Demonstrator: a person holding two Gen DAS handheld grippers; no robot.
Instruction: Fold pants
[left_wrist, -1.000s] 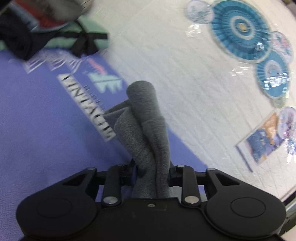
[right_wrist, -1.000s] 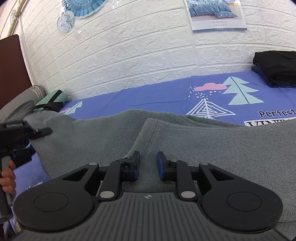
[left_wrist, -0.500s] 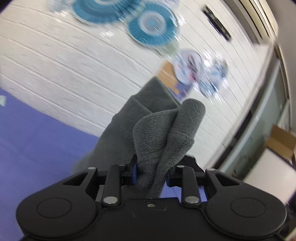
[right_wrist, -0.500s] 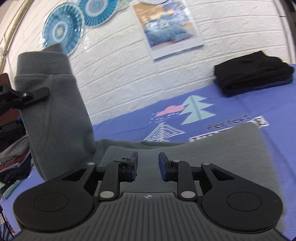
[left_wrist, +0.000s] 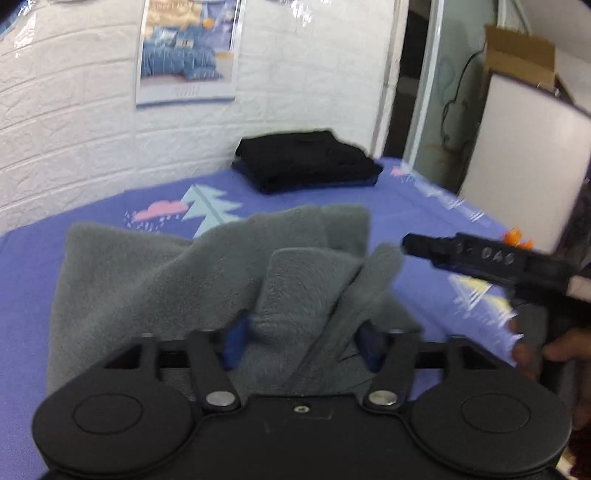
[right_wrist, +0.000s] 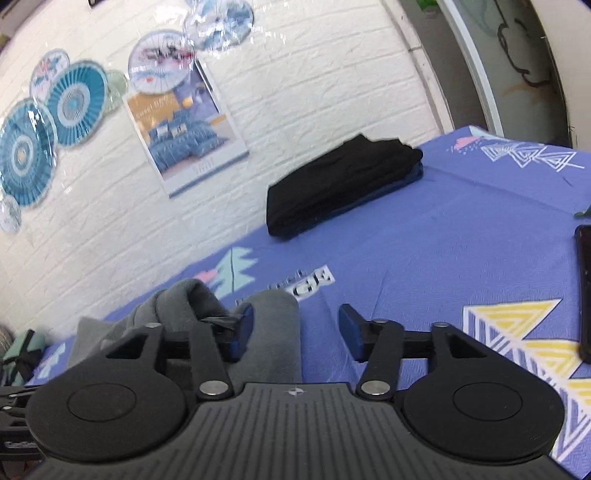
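Grey fleece pants (left_wrist: 155, 280) lie bunched on the purple bed sheet (left_wrist: 424, 206). My left gripper (left_wrist: 301, 338) has its jaws spread wide, with a loose fold of the pants lying between the blue pads. The right gripper shows in the left wrist view (left_wrist: 480, 258) at the right, just past the pants' edge. In the right wrist view my right gripper (right_wrist: 295, 336) is open, with the end of the grey pants (right_wrist: 273, 332) lying between its pads and over the left one.
A stack of folded black and navy clothes (right_wrist: 343, 181) sits on the sheet by the white brick wall (right_wrist: 295, 92). A dark phone (right_wrist: 583, 291) lies at the right edge. A doorway and a cardboard box (left_wrist: 517, 51) are to the right.
My left gripper swung round with the raised pant end, brought it down onto the rest of the pants and opened. My right gripper opened wider and lifted.
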